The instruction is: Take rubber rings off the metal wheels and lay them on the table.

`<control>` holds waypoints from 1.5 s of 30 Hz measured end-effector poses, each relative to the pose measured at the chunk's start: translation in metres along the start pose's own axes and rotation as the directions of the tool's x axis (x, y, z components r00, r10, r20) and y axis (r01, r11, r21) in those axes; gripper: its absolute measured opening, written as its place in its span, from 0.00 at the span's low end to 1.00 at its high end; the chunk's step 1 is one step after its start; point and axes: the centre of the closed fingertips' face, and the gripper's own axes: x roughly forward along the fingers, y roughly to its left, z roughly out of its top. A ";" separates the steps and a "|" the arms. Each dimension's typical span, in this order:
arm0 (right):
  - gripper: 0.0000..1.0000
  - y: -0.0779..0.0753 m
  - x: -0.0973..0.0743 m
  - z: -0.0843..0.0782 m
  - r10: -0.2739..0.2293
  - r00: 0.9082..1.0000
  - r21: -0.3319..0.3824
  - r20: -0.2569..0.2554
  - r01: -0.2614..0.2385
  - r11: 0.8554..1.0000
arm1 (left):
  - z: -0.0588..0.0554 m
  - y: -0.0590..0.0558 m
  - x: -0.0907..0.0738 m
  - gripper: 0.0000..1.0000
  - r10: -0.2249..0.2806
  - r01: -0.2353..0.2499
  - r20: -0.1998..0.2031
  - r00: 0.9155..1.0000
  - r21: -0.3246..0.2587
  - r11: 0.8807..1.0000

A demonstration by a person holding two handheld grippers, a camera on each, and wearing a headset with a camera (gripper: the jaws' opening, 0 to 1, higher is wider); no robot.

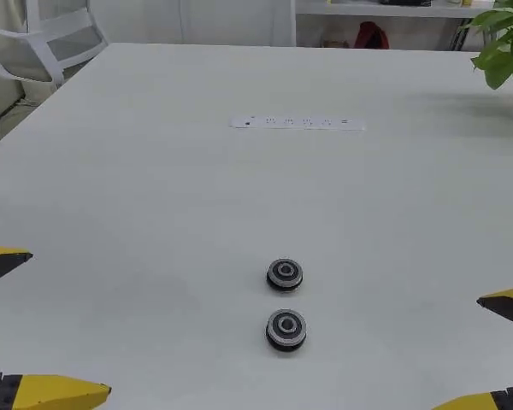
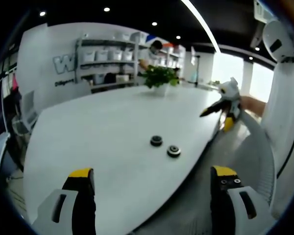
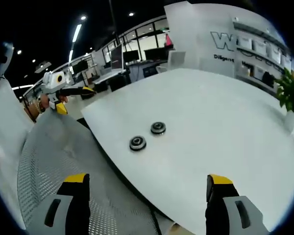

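Near black-rubber-ringed metal wheel (image 1: 286, 330), far wheel (image 1: 285, 274) close together on white counter (image 1: 154, 188), between left tongs (image 2: 152, 172), right tongs (image 3: 148, 178) (both gaping, empty, well apart from wheels). Head view: white power strip (image 1: 297, 122) beyond; left gripper view: shelving with white bins (image 2: 108, 55).

We see a white table (image 1: 154, 188), a power strip (image 1: 297, 123) at upper centre, a white chair (image 1: 56, 38) upper left, a plant (image 1: 504, 47) upper right.

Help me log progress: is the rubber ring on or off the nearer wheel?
On: the nearer wheel lies flat on the table, a dark band around its metal hub.
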 end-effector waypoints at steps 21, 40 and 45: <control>0.99 0.000 -0.004 0.008 -0.003 1.000 -0.003 0.031 0.003 1.000 | 0.005 -0.002 -0.002 0.99 0.007 -0.008 0.003 1.000 0.028 1.000; 0.93 0.002 0.000 0.003 0.016 1.000 -0.005 0.006 -0.016 1.000 | 0.004 -0.001 0.000 0.98 0.001 -0.001 0.007 1.000 0.026 1.000; 0.94 0.002 0.001 0.002 0.021 1.000 -0.008 -0.004 -0.021 1.000 | 0.006 -0.002 0.001 0.98 -0.004 0.003 0.012 1.000 0.034 0.999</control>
